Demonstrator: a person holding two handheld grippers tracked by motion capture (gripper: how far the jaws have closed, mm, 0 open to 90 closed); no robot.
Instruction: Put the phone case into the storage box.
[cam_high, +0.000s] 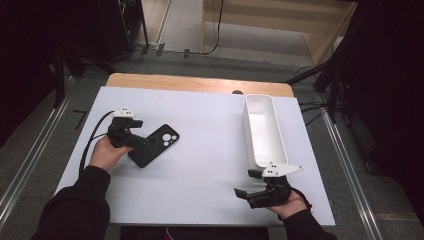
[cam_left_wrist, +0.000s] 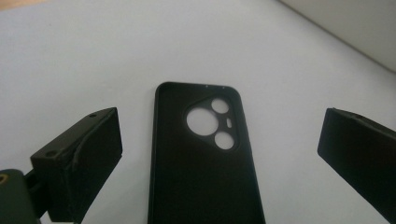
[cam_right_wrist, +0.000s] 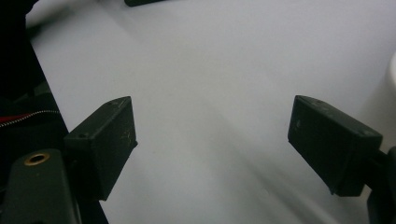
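Phone case (cam_left_wrist: 203, 163) between spread hand-held gripper (cam_left_wrist: 219, 154) jaws

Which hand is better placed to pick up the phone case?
Left. The left claw is open with the black phone case between its jaws; the right claw sits open near the white bin.
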